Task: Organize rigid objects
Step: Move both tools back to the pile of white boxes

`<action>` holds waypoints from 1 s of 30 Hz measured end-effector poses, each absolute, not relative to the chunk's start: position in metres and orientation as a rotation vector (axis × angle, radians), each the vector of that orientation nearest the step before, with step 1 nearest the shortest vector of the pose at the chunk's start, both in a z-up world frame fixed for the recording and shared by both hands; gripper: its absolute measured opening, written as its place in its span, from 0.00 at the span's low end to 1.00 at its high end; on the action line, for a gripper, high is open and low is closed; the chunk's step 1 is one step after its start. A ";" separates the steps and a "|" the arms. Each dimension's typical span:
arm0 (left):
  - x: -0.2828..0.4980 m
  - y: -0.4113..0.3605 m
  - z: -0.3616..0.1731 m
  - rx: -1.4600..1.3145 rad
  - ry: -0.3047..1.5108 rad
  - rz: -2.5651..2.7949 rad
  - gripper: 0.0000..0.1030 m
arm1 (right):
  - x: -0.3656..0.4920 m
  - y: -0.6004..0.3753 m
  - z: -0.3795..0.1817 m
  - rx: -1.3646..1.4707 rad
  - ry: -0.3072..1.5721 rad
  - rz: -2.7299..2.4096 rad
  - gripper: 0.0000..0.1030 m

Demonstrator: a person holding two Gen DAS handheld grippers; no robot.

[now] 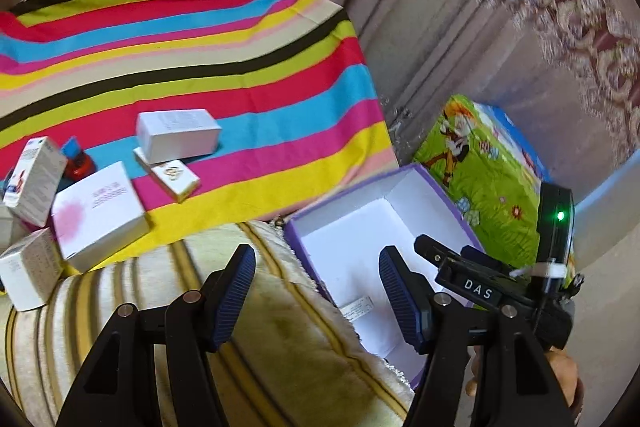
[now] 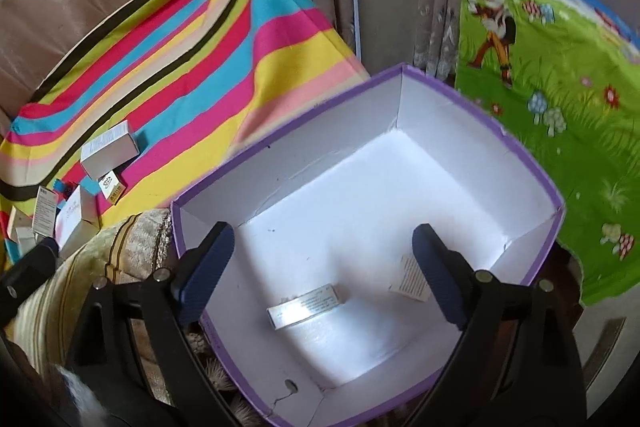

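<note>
A striped cloth point(image 1: 192, 67) covers the seat before beige curtains, and on it lie several small white cartons point(image 1: 178, 135) (bunched at its left end). Beside it stands the purple box point(image 2: 532, 163), where one slim carton point(image 2: 306, 311) lies flat on the white floor and a second point(image 2: 410, 277) lies near the wall. My right claw point(image 2: 324, 275) hangs over the box, jaws wide apart and empty; my left claw point(image 1: 316, 291) gapes too, holding nothing, straddling the box's rim.
</note>
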State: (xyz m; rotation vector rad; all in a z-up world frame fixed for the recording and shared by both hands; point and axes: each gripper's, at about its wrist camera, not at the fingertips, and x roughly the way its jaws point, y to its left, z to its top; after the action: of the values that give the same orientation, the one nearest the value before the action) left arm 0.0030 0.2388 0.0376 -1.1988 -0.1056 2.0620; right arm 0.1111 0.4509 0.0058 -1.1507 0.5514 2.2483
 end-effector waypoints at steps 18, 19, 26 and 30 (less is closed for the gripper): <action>-0.022 0.098 0.045 -1.162 -0.433 2.334 0.64 | 0.098 0.417 0.020 -1.149 0.636 2.533 0.92; -0.023 0.089 0.043 -1.167 -0.467 2.347 0.64 | 0.096 0.415 0.020 -1.152 0.639 2.542 0.92; -0.035 0.043 0.030 -1.220 -0.716 2.418 0.63 | 0.088 0.401 0.017 -1.191 0.641 2.592 0.92; -0.043 0.025 0.020 -1.264 -0.853 2.426 0.63 | 0.084 0.396 0.019 -1.197 0.625 2.613 0.92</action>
State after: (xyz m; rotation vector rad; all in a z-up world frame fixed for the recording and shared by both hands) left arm -0.0431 0.0253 0.0196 -1.2638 -0.8528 2.4262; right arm 0.0844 0.3959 0.0188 -1.1966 0.6246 2.6128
